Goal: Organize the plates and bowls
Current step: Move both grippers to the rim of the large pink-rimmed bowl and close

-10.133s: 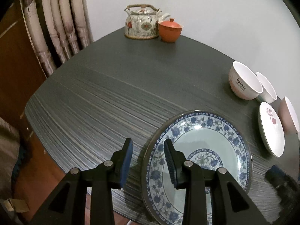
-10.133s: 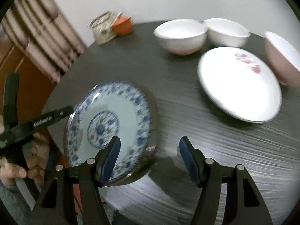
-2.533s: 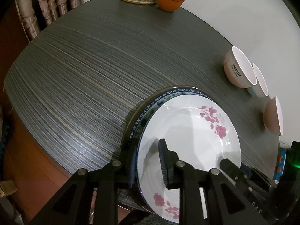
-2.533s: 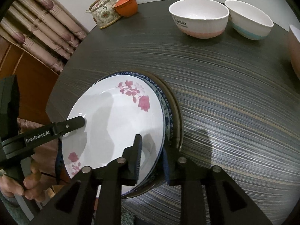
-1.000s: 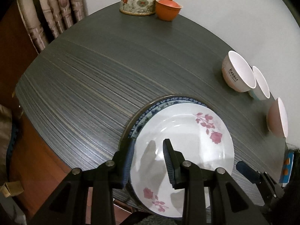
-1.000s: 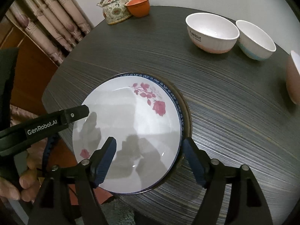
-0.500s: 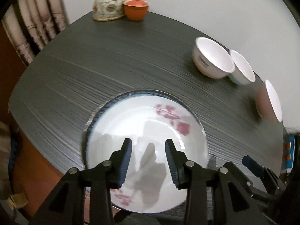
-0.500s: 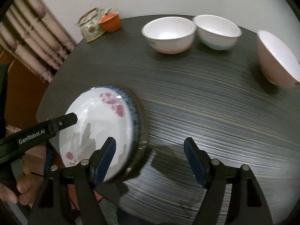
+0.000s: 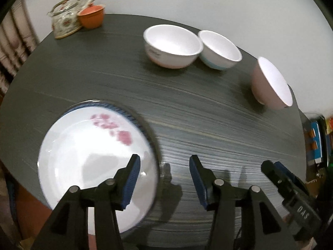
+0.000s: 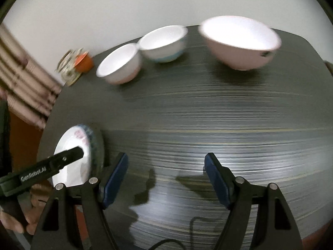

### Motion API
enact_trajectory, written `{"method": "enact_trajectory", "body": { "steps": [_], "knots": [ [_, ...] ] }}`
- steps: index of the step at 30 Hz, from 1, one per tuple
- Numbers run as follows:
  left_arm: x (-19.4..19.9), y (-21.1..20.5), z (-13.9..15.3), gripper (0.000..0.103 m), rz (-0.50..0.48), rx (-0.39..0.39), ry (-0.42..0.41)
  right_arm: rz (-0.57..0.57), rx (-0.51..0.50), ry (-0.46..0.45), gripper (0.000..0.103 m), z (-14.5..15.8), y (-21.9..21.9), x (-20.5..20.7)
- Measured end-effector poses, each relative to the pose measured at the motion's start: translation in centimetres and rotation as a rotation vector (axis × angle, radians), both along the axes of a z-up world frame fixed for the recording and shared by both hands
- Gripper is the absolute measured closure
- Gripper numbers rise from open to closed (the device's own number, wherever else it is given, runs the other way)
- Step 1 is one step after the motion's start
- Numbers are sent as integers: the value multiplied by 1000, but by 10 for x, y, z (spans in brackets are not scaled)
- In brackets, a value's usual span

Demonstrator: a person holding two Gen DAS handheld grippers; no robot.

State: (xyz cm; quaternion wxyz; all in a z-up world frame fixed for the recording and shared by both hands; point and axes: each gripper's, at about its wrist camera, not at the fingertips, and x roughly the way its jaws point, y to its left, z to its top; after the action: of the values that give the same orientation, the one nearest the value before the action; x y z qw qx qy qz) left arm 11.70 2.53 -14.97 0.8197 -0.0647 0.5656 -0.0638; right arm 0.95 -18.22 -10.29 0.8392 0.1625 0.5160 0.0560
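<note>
1. Two grippers hover over the dark striped surface. The left gripper has just been spreading its fingers, nothing between them; the right gripper is released too, empty.
2. Nearest, the white rose-patterned plate lies stacked on the blue-rimmed plate, at the surface's near left edge.
3. Farther back stand three bowls: a pink-based bowl touching a blue-banded bowl, and a pink bowl apart on the right.
4. Farthest, a floral teapot and an orange lidded cup.
</note>
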Motion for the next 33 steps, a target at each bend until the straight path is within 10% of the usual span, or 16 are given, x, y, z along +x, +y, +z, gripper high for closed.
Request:
{"method": "enact_trajectory", "body": {
  "steps": [15,33],
  "knots": [
    [43,-84,23,48,-114,-27,-51,-222,14,-45,29,8,-117,3],
    [145,-167,16,48,-107,-97,-21,-298,-36,-58,30,17,-176,106]
  ]
}}
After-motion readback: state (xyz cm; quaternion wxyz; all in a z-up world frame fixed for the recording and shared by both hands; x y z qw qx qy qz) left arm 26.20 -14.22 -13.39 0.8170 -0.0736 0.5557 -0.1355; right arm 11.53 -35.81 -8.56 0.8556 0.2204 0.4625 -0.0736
